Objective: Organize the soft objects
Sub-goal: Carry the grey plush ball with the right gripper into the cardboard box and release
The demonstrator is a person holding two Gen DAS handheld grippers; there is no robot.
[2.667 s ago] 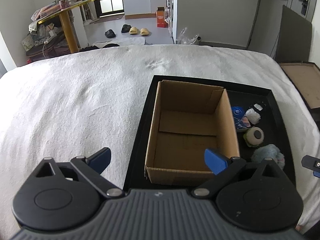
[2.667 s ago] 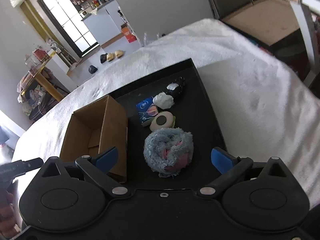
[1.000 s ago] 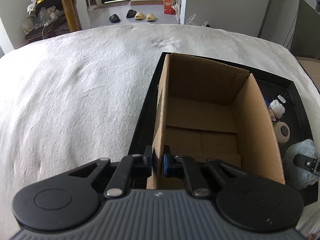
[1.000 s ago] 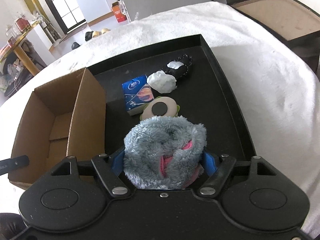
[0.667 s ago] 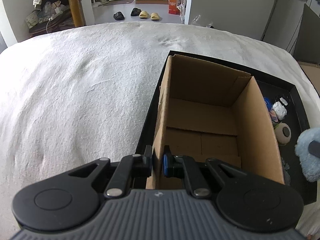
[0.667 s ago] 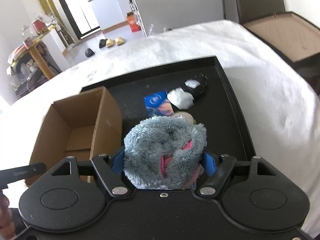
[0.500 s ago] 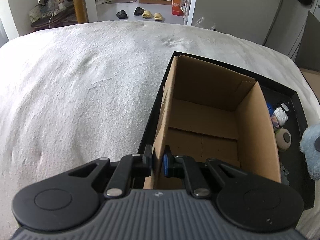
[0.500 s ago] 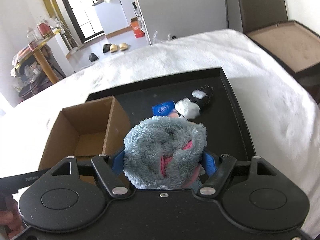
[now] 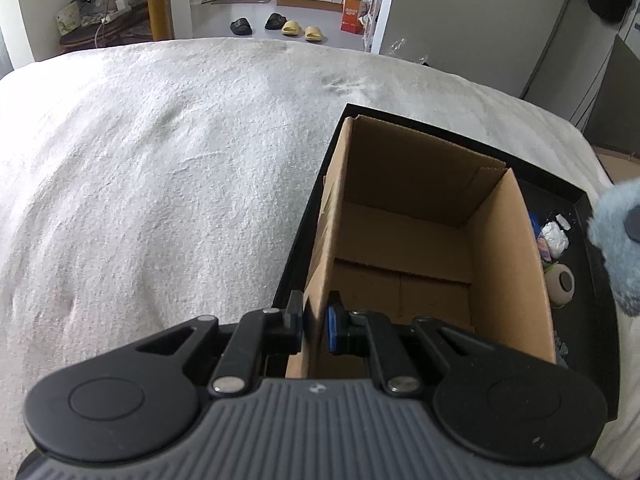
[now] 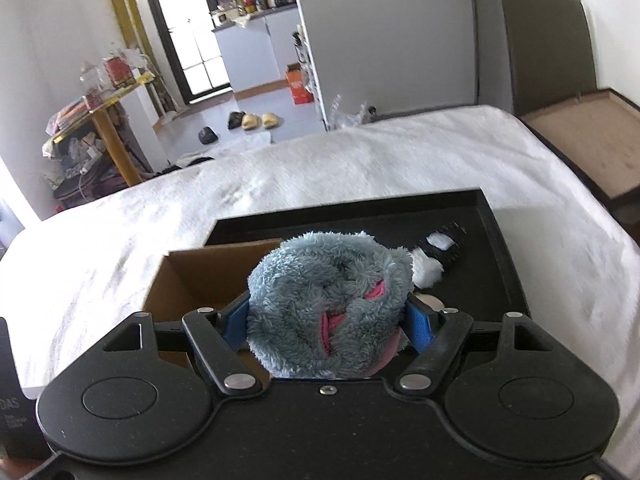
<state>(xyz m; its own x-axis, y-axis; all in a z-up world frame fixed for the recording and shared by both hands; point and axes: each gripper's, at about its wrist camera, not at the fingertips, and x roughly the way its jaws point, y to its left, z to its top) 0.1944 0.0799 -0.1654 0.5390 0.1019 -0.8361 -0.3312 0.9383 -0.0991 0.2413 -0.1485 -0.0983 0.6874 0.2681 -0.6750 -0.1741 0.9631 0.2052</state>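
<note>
Now left tongs are pinching the box wall; right tongs are squeezing a fluffy sock above the tray.

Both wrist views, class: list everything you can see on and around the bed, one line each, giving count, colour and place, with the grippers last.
Open cardboard box: one, brown, empty, on the left part of the tray.
Shallow black tray: one, on the white blanket.
Fluffy white blanket: one, covering the bed.
Fuzzy blue-and-pink plush bundle: one, held above the tray.
White fluffy ball: one, on the tray right of the box.
Round beige pad with a dark centre: one, on the tray.
Slippers: two black, two yellow, on the floor beyond the bed.
Left gripper: shut on the box's left wall.
Right gripper: shut on the plush bundle.
</note>
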